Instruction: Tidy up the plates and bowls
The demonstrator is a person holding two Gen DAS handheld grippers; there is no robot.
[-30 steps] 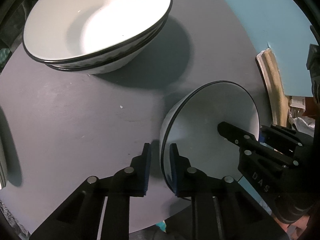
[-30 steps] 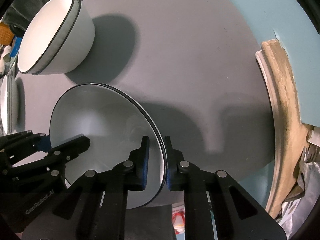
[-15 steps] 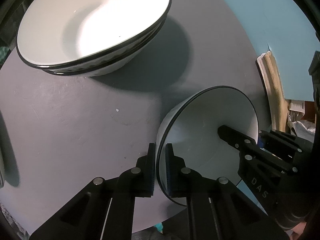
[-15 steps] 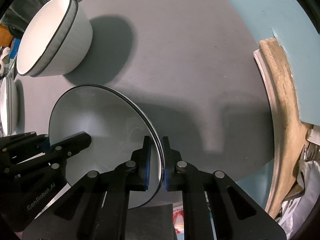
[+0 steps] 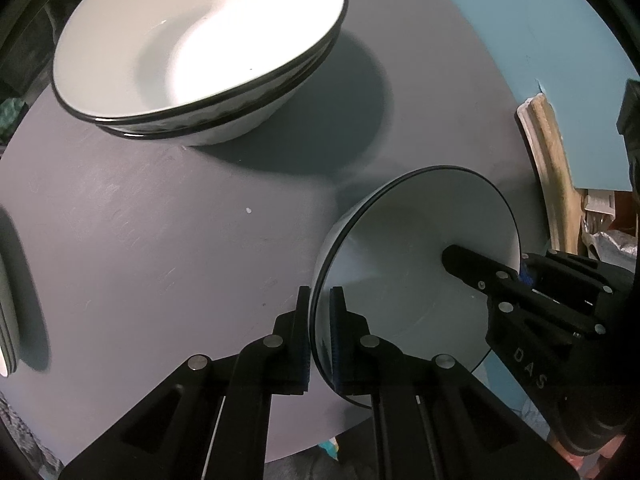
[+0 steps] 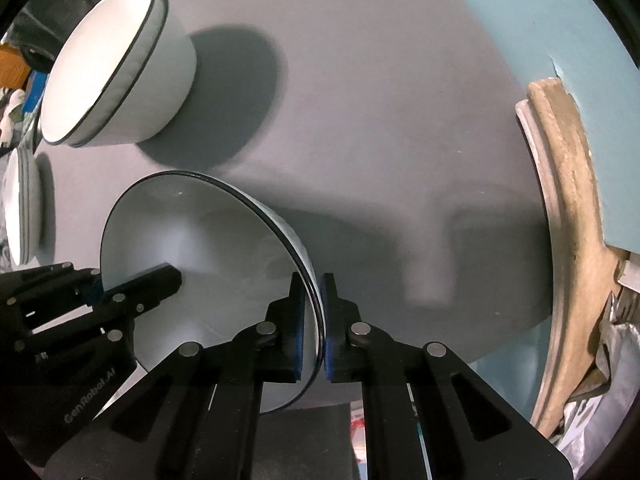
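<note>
Gripping opposite rims of one white, black-rimmed ceramic bowl [image 5: 416, 248], the left claw [image 5: 320, 332] and right claw [image 6: 319, 320] clamp it above the round grey worktop [image 6: 380, 120].

Round table [image 5: 132, 240], matte grey top, faint scuffs and one small white speck [image 5: 248, 210] near centre; hard-edged shadows lie across it, so light is strong and from above. Beyond table's far and right edge: pale blue floor [image 6: 540, 20], flat, one small nick in its edge. Curved beige moulding [image 6: 568, 208], worn and stained, with a whitish strip along its inner side, runs beside table's right edge. Crumpled silver-grey plastic [image 6: 612, 364] at lower right, past the moulding. Clutter off table's left edge, dim, w/ orange and blue bits [image 6: 24, 76]; can't tell what. Under near edge: coloured scraps [image 6: 358, 428], unclear.
</note>
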